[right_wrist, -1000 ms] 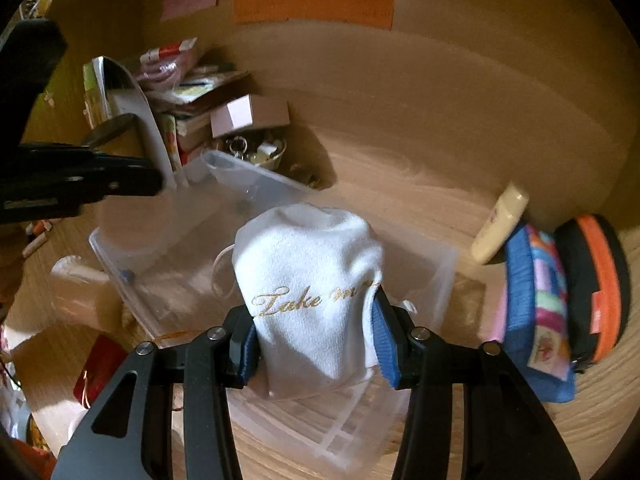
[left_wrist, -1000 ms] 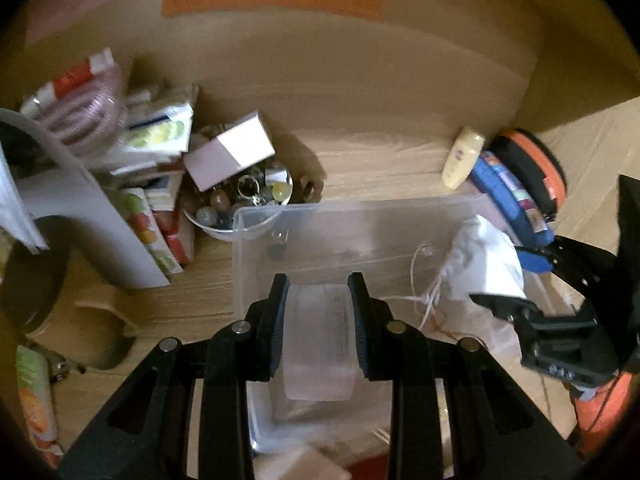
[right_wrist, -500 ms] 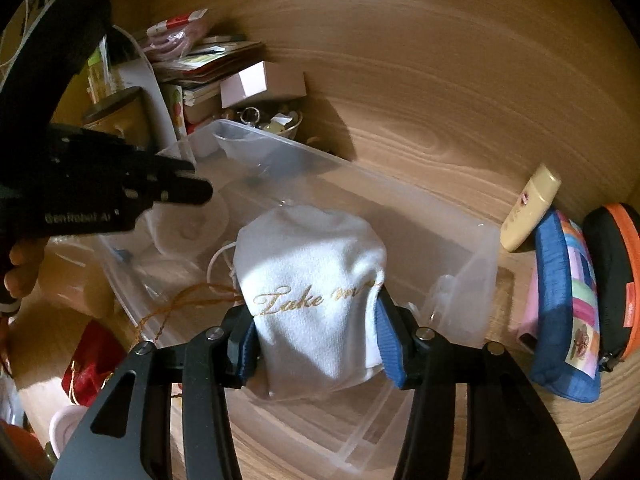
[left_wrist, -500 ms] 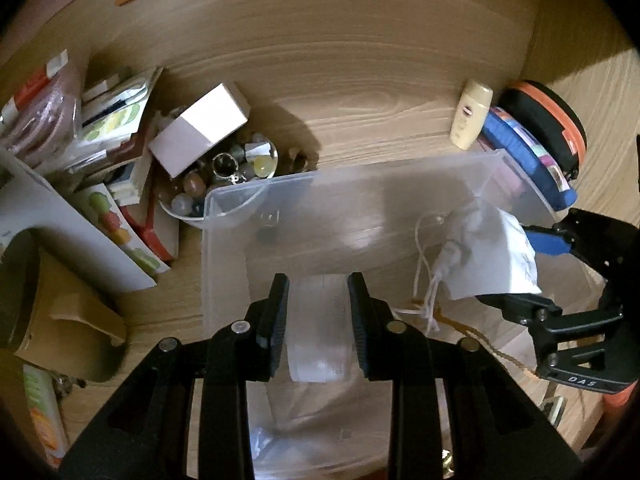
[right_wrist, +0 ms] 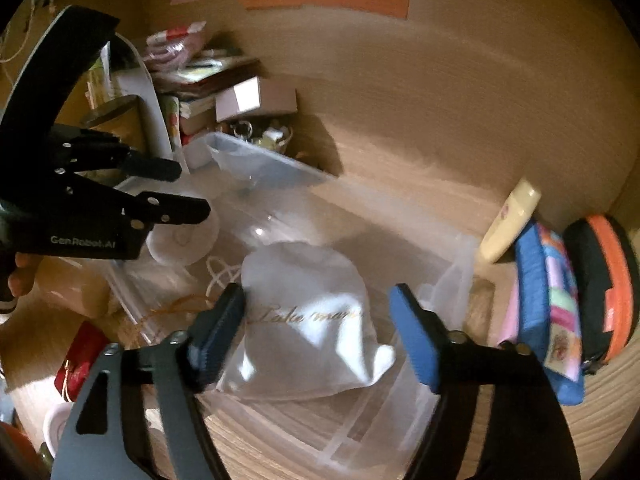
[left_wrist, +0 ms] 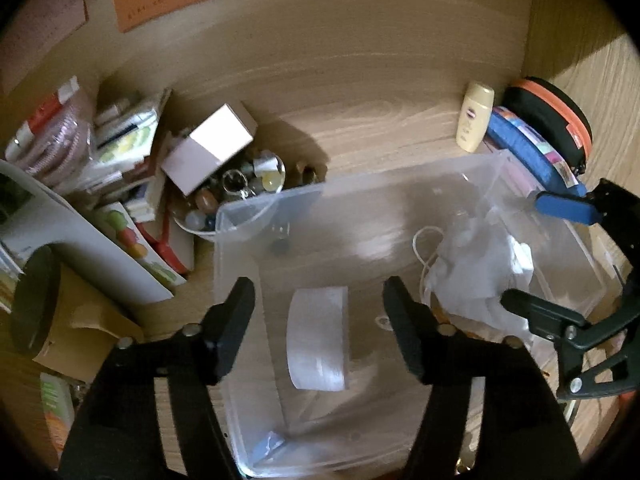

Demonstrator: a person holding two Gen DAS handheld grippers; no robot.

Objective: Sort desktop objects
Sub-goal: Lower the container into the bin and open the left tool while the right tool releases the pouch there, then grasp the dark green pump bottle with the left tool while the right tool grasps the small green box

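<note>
A clear plastic bin [left_wrist: 256, 208] fills the middle of the wooden desk. A whitish translucent roll [left_wrist: 316, 340] lies on the bin's floor between the fingers of my left gripper [left_wrist: 319, 292]. Its jaws are opening and its pads stand clear of the roll. A white drawstring pouch [right_wrist: 308, 320] with gold lettering rests in the bin's right half. My right gripper [right_wrist: 318, 300] hangs over it with blue pads, jaws opening and no longer pressing on the cloth. The pouch [left_wrist: 476, 280] and right gripper [left_wrist: 536, 256] also show in the left wrist view, the left gripper [right_wrist: 188, 190] in the right.
A bowl of small trinkets [left_wrist: 240, 188] with a pale box [left_wrist: 212, 144] on it touches the bin's far left corner. Books and packets [left_wrist: 120, 148] pile up at the left. A yellow bottle [left_wrist: 474, 116], a blue pouch [left_wrist: 528, 152] and a black-and-orange case [left_wrist: 560, 108] stand at the right.
Both grippers went from shut to wide. The left let go of the roll and the right let go of the white pouch; both things now lie in the bin.
</note>
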